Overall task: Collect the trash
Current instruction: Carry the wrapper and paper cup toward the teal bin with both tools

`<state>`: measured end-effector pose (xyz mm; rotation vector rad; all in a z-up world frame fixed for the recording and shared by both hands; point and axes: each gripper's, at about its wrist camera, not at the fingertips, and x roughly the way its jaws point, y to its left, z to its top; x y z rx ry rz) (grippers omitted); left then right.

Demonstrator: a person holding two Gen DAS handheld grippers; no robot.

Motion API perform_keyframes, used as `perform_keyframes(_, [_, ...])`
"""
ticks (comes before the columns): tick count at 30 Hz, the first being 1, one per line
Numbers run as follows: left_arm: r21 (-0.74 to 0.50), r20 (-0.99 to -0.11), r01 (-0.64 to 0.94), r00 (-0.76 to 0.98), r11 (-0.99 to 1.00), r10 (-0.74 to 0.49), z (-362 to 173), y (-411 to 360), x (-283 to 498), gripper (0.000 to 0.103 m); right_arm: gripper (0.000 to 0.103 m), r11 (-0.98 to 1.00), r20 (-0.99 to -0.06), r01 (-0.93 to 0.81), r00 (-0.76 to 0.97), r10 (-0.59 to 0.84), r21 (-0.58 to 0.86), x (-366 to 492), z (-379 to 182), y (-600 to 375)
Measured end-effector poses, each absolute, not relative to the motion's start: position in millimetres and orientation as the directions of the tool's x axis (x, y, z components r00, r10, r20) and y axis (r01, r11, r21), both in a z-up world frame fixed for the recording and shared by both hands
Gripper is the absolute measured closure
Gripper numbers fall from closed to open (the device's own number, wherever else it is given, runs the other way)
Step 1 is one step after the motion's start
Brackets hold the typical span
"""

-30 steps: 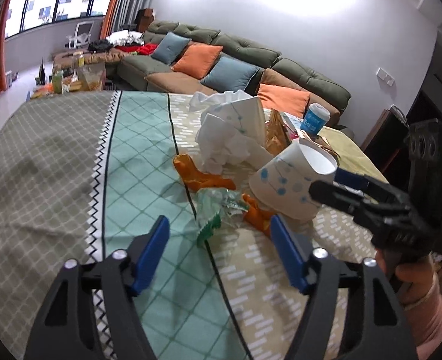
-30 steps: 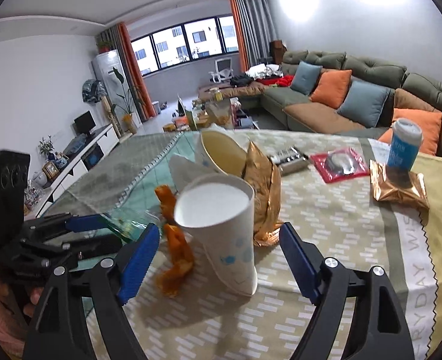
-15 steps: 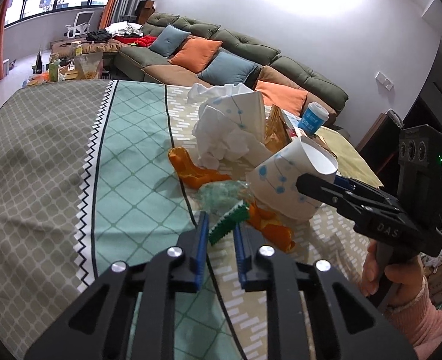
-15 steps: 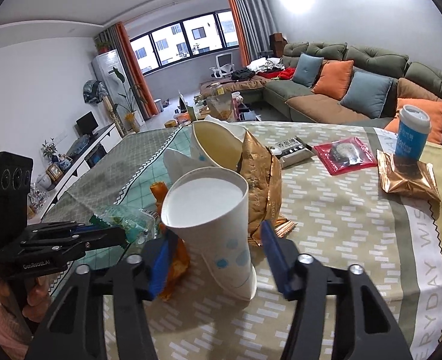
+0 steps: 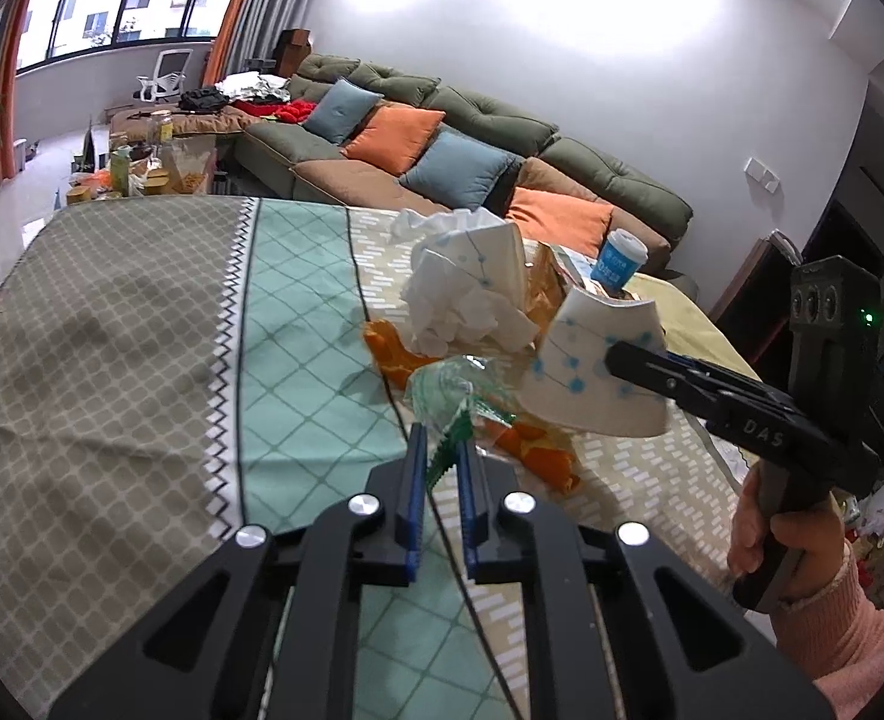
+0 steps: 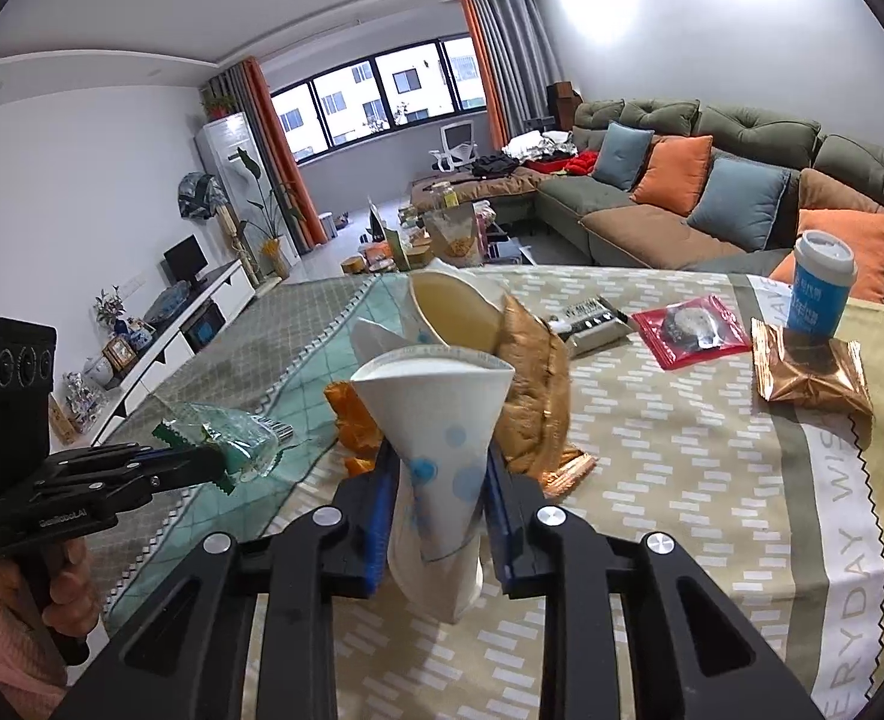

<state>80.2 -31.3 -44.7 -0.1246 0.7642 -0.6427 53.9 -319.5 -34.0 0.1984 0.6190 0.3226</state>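
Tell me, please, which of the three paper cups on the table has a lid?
The blue cup, upright on the gold packet; the two dotted white cups are open.

The tablecloth [image 5: 112, 360] lies bare along the table's left edge and near-left corner, open passage. Toward the middle, the tissue heap [image 5: 460, 300], orange peels [image 5: 394, 354] and gold wrapper [image 6: 532, 384] crowd together. Near the far-right corner, a blue cup [image 6: 820, 288], gold packet [image 6: 808, 372] and red packet [image 6: 688, 330] block the way.

Patterned tablecloth [image 6: 712, 480], green sofa [image 6: 742, 138], orange cushions [image 5: 394, 132], television [image 6: 183, 253]
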Motion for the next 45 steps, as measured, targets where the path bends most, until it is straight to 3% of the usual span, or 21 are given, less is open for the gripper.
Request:
perform_keyframes(13, [-0.334, -0.584, 0.421, 0.610, 0.844, -0.535, -33.8, 18.9, 59.4, 0.092, 0.078, 0.883, -0.470, -0.356, 0.751, 0.464, 0.305, 43.4, -9.9, -292.6])
perform_keyframes(45, [-0.304, -0.557, 0.221, 0.748, 0.927, -0.361, -11.2, 125.0, 22.1, 0.092, 0.078, 0.683, -0.465, -0.634, 0.512, 0.722, 0.363, 82.6, -10.7, -156.2])
